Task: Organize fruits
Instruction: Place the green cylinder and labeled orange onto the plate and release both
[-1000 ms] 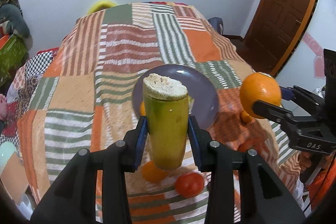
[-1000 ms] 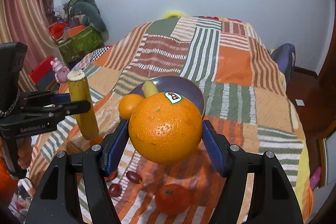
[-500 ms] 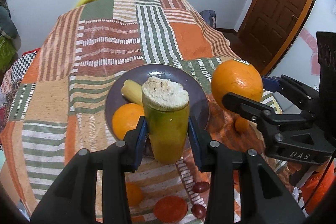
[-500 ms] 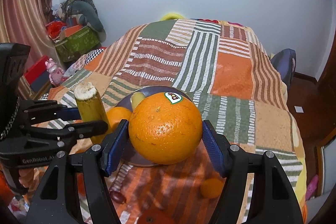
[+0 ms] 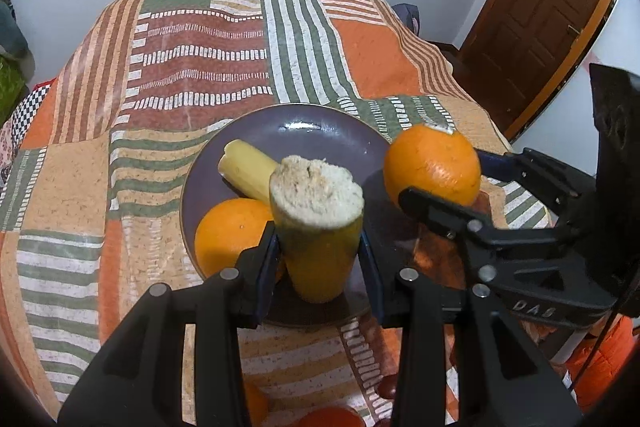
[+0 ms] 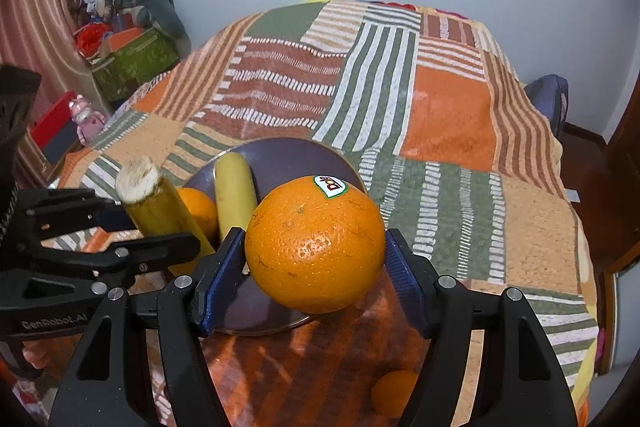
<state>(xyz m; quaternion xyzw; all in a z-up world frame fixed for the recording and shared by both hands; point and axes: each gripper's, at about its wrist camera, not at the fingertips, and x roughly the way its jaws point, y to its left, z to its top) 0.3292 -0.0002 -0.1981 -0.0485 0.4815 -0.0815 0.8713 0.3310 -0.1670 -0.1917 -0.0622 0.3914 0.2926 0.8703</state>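
Observation:
A dark purple plate (image 5: 320, 131) lies on the patchwork bedspread, holding a yellow banana piece (image 5: 248, 167) and an orange (image 5: 228, 227). My left gripper (image 5: 318, 259) is shut on a cut yellow-green banana piece (image 5: 316, 227), held upright over the plate's near side. My right gripper (image 6: 316, 267) is shut on a large stickered orange (image 6: 316, 243), just above the plate's right edge (image 6: 288, 155). It shows in the left wrist view (image 5: 434, 167) too. The left gripper and its banana piece (image 6: 160, 211) appear at the left of the right wrist view.
Small fruits lie on the bedspread near the front: an orange one (image 6: 394, 389), a red one (image 5: 332, 417) and a dark one (image 5: 388, 385). A brown door (image 5: 540, 7) stands at the right. Boxes and clutter (image 6: 132, 55) sit left of the bed.
Both grippers moved forward and down over the plate with their fruit. The plate and its contents now sit closer, under the held banana piece and orange.

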